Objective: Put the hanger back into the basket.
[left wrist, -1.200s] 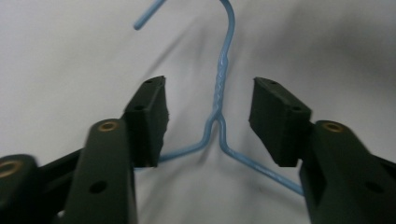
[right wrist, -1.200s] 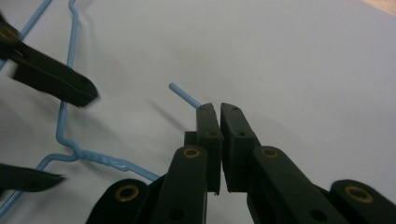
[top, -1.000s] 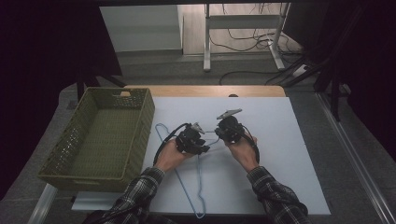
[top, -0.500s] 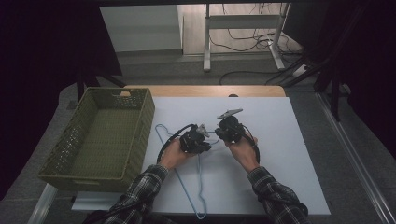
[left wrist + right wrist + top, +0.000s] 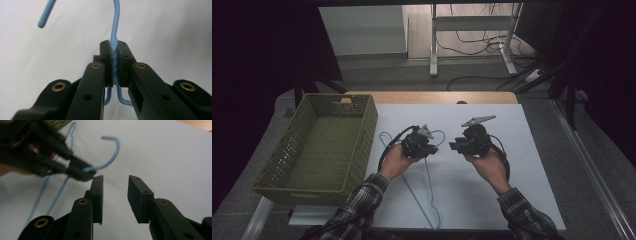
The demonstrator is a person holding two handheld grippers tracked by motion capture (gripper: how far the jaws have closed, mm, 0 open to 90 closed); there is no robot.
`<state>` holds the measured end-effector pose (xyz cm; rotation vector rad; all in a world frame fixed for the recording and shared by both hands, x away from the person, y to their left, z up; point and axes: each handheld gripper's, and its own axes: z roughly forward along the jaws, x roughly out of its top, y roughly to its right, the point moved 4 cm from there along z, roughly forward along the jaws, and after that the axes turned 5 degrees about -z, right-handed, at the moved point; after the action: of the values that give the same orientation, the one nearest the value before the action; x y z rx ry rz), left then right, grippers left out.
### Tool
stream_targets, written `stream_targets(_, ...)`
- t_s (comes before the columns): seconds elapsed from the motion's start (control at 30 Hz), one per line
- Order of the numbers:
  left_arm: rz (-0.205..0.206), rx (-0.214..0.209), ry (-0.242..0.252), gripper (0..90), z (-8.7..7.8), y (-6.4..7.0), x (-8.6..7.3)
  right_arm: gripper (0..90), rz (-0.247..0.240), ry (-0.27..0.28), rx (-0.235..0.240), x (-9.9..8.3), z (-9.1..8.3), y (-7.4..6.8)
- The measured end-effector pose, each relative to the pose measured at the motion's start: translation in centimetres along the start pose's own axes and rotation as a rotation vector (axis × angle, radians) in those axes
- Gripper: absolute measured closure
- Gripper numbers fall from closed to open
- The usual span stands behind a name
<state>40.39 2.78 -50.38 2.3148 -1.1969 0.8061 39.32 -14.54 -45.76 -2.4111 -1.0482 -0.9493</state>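
Observation:
A light blue wire hanger (image 5: 418,201) lies across the white table board (image 5: 512,165), its hook lifted. My left gripper (image 5: 432,148) is shut on the hanger's twisted neck (image 5: 114,62), and the hook (image 5: 115,22) curves up beyond the jaws. My right gripper (image 5: 453,146) is held a short way to the right, level with the left one. Its jaws (image 5: 115,182) stand open with nothing between them. In the right gripper view the left gripper (image 5: 82,173) and the hook (image 5: 113,155) sit just ahead and to the left.
An empty green woven basket (image 5: 362,130) stands against the board's left edge. The wooden table edge (image 5: 437,97) runs along the back. Beyond it are desk legs and cables (image 5: 472,35) on the floor.
My right gripper has drawn away to the right, which opened a gap between the two grippers. The left gripper still holds the hanger and has barely moved.

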Motion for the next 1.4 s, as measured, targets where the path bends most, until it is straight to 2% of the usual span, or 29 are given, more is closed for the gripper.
stream_targets(0.07,-0.008,0.003,0.018,85.7,-0.4,0.3,0.4,64.7,0.0,-0.003,0.034,-0.4,-0.4,-0.9)
stream_targets(0.13,-0.001,0.011,0.029,85.7,-1.1,0.6,0.8,64.7,0.0,-0.009,0.091,-0.8,-0.4,-2.4)
stream_targets(0.2,-0.001,0.016,0.033,85.8,-1.2,0.8,0.9,64.4,0.007,-0.012,0.132,-0.9,0.0,-3.4)
stream_targets(0.3,-0.012,0.019,0.053,85.7,-1.7,1.2,1.3,63.8,0.008,-0.023,0.166,-0.9,1.0,-4.6)
stream_targets(0.33,-0.012,0.019,0.053,85.7,-1.7,1.2,1.3,63.8,0.008,-0.023,0.166,-0.9,1.0,-4.6)
stream_targets(0.4,-0.014,0.021,0.058,85.7,-1.9,1.4,1.4,64.3,0.015,-0.052,0.174,-1.1,2.4,-5.2)
stream_targets(0.47,-0.015,0.022,0.065,85.7,-2.0,1.6,1.5,65.9,0.021,-0.067,0.179,-1.3,3.1,-5.3)
stream_targets(0.5,-0.04,0.012,0.089,85.7,-1.9,2.0,1.5,67.8,0.021,-0.073,0.179,-1.3,3.4,-5.3)
stream_targets(0.53,-0.029,0.011,0.077,85.6,-2.0,2.0,1.5,71.9,0.041,-0.07,0.194,-1.4,3.8,-5.4)
stream_targets(0.6,-0.035,0.007,0.085,85.5,-2.0,2.1,1.5,79.8,0.06,-0.076,0.22,-1.5,4.2,-5.4)
stream_targets(0.67,-0.03,0.008,0.079,85.1,-2.1,2.1,1.4,82.3,0.075,-0.082,0.213,-1.6,4.3,-5.5)
stream_targets(0.73,-0.048,-0.002,0.098,83.1,-2.7,1.8,1.3,86.6,0.113,-0.075,0.219,-1.5,4.0,-5.3)
stream_targets(0.77,-0.066,-0.012,0.112,79.1,-3.2,1.7,1.2,86.8,0.118,-0.07,0.228,-1.5,3.9,-5.2)
stream_targets(0.8,-0.068,-0.012,0.123,70.1,-3.5,1.5,1.2,86.9,0.09,-0.074,0.218,-1.4,3.6,-5.1)
stream_targets(0.83,-0.073,-0.009,0.13,65.3,-4.1,1.4,1.1,87.0,0.078,-0.081,0.205,-1.4,3.4,-5.1)
stream_targets(0.9,-0.092,-0.027,0.139,57.5,-5.2,1.3,0.8,87.0,0.066,-0.077,0.218,-1.2,2.8,-5.1)
stream_targets(1.03,-0.113,-0.031,0.118,37.5,-7.0,1.3,-0.3,87.0,0.01,-0.078,0.212,-0.8,1.7,-5.1)
stream_targets(1.17,-0.118,-0.028,0.084,29.5,-8.1,1.3,-1.4,87.0,-0.01,-0.082,0.224,-0.7,0.8,-4.9)
stream_targets(1.2,-0.129,-0.038,0.061,29.5,-8.5,1.2,-2.0,87.0,-0.014,-0.082,0.228,-0.8,0.6,-4.9)
stream_targets(1.27,-0.131,-0.058,0.04,22.7,-8.9,1.1,-2.8,87.0,-0.035,-0.084,0.24,-1.0,-0.1,-4.8)
stream_targets(1.37,-0.078,-0.086,0.017,22.0,-9.1,1.0,-3.5,87.0,-0.058,-0.09,0.256,-1.1,-0.7,-4.9)
stream_targets(1.4,-0.071,-0.084,0.016,23.7,-9.0,1.1,-3.5,87.0,-0.062,-0.09,0.268,-1.2,-1.0,-5.0)
